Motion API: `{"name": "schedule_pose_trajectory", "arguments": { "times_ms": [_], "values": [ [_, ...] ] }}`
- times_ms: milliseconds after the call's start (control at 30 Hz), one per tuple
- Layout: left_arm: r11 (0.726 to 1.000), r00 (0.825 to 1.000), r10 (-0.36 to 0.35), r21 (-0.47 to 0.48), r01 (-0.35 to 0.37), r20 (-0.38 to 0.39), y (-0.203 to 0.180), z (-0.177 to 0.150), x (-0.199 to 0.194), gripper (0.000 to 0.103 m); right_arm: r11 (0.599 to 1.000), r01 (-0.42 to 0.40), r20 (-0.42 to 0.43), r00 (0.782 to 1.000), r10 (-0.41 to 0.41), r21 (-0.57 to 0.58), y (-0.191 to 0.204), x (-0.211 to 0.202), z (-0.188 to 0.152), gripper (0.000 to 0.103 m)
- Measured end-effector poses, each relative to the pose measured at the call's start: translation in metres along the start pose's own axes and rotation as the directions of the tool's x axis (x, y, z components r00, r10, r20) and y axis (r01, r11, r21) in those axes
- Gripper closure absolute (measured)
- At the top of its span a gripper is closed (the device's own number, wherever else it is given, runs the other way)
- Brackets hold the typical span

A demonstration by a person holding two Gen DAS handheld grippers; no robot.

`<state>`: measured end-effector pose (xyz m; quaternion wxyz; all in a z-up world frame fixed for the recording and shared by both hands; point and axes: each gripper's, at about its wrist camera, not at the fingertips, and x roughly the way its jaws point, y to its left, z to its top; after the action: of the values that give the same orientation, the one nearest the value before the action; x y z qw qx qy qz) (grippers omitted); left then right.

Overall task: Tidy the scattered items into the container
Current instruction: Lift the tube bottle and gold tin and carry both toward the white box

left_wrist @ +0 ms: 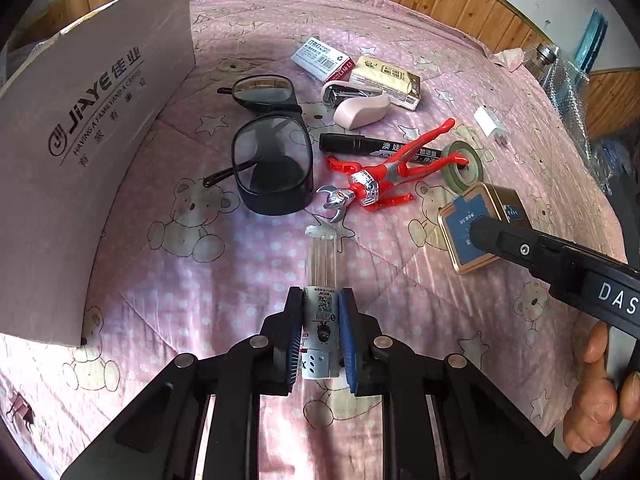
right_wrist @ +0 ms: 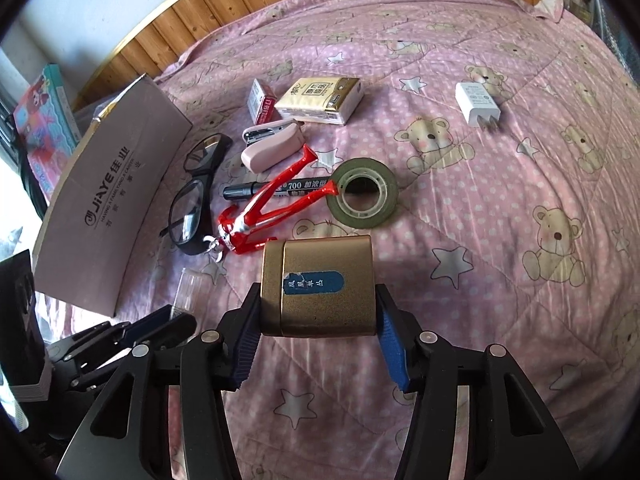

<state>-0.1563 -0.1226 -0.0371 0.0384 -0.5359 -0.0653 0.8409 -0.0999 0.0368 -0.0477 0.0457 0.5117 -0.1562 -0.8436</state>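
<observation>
- At lower centre of the left wrist view, the left gripper (left_wrist: 320,336) is closed on a clear tube (left_wrist: 321,280); its blue pads press the labelled lower end, and the transparent end points up-frame.
- At lower centre of the right wrist view, the right gripper (right_wrist: 316,344) clamps a gold tin (right_wrist: 318,288) on both sides; the tin's blue label faces the camera.
- Box (left_wrist: 80,152): cardboard, printed "JIAYE", standing at the left of both views on the pink quilt (left_wrist: 180,280).
- Centre of the left wrist view: glasses (left_wrist: 272,144) near the box; a red figure (left_wrist: 384,172) to their right, lying across a black marker (left_wrist: 360,145), one foot on a tape roll (left_wrist: 464,164).
- Upper centre: a pink stapler (left_wrist: 360,108), a tissue pack (left_wrist: 388,78) and a small white-and-red carton (left_wrist: 322,58), close together.
- Upper right: a white charger (left_wrist: 490,122), well apart from the rest.
- Right edge of the left wrist view: a hand (left_wrist: 600,392) grips the right gripper's handle.
</observation>
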Motion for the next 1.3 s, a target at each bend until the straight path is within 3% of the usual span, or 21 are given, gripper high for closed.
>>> {"name": "schedule_pose_trajectory", "arguments": {
  "times_ms": [567, 1300],
  "values": [
    [1.0, 0.994, 0.014, 0.017, -0.016, 0.106, -0.011, 0.0, -0.069, 0.084, 0.999, -0.035, 0.064, 0.997, 0.036, -0.018, 0.018, -0.045, -0.027, 0.048],
    [1.0, 0.981, -0.029, -0.005, 0.03, 0.192, -0.002, 0.0, -0.124, 0.084, 0.997, -0.061, 0.117, 0.991, 0.067, -0.048, 0.043, -0.084, -0.028, 0.048]
  ]
}}
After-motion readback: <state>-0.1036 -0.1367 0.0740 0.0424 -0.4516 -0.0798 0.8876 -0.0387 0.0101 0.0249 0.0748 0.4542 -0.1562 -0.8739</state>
